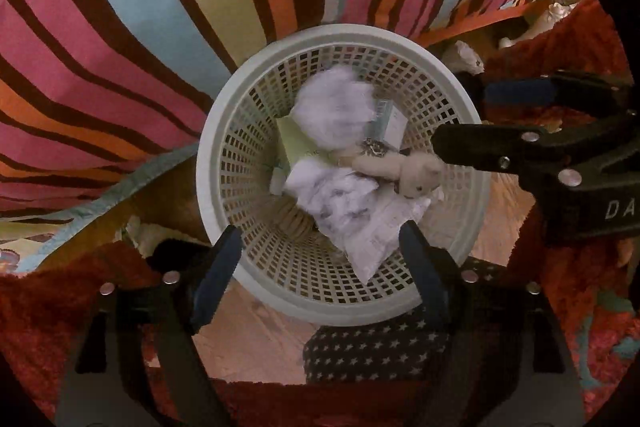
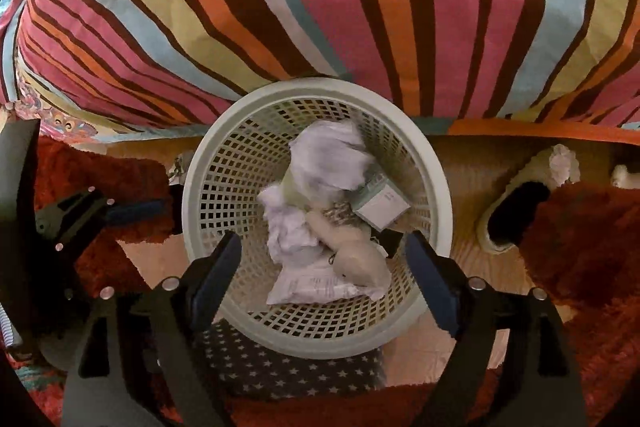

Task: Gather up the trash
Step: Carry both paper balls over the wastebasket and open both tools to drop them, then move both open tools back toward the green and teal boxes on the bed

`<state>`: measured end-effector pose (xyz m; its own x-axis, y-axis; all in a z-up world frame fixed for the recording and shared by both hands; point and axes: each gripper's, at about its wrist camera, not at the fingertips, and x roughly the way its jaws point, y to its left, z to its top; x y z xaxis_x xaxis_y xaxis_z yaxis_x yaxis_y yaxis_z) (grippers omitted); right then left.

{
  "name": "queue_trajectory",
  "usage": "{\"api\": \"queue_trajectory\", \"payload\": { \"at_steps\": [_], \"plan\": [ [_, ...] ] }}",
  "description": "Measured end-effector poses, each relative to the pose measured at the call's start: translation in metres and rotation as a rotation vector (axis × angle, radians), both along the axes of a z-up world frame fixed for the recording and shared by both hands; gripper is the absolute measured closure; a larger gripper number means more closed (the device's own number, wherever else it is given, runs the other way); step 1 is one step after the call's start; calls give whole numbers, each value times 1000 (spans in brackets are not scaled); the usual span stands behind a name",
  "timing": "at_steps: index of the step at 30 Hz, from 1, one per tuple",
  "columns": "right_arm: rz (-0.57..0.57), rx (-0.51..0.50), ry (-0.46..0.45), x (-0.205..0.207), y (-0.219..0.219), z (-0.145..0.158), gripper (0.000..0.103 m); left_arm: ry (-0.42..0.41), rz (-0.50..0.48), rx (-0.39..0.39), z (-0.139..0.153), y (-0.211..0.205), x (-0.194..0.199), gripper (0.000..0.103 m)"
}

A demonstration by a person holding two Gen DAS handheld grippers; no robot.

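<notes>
both grippers hang over the white mesh wastebasket (image 1: pixel 240 131): our left gripper (image 1: pixel 320 263) and right gripper (image 2: pixel 326 273) stand released, nothing between the jaws. crumpled white paper (image 1: pixel 332 111), a small box (image 2: pixel 380 205) and a beige plush toy (image 1: pixel 408 169) lie inside, beside the striped bedcover (image 2: pixel 320 7).

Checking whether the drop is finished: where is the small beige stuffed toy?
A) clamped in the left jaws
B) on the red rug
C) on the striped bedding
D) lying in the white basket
D: the stuffed toy lies among crumpled paper inside the white basket.
</notes>
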<state>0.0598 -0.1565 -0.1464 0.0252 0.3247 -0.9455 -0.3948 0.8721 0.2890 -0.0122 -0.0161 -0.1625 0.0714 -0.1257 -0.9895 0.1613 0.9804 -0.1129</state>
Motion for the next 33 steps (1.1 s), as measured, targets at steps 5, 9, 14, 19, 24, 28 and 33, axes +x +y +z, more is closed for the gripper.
{"api": "queue_trajectory", "payload": {
  "at_steps": [5, 9, 14, 19, 24, 28, 33],
  "plan": [
    [-14, -5, -2, 1, -4, 1, 23, -31, 8, 7, 7, 2, -1, 24],
    [-14, 21, -73, -5, -7, 23, 23, -156, 22, 18, 36, 5, -5, 24],
    [8, 194, -256, -12, -25, 101, 23, -375, 52, -71, 126, 23, -11, 24],
    [-121, 279, -564, 30, -58, 193, 22, -679, 75, -71, 233, 47, 41, 24],
    [-237, 264, -732, 114, -58, 234, 18, -847, 135, 24, 267, 57, 157, 24],
    [-283, 241, -808, 176, -45, 250, 18, -866, 228, -33, 269, 72, 248, 24],
    [-322, 157, -845, 247, -28, 249, 18, -840, 244, -2, 264, 76, 350, 24]
  ]
}}
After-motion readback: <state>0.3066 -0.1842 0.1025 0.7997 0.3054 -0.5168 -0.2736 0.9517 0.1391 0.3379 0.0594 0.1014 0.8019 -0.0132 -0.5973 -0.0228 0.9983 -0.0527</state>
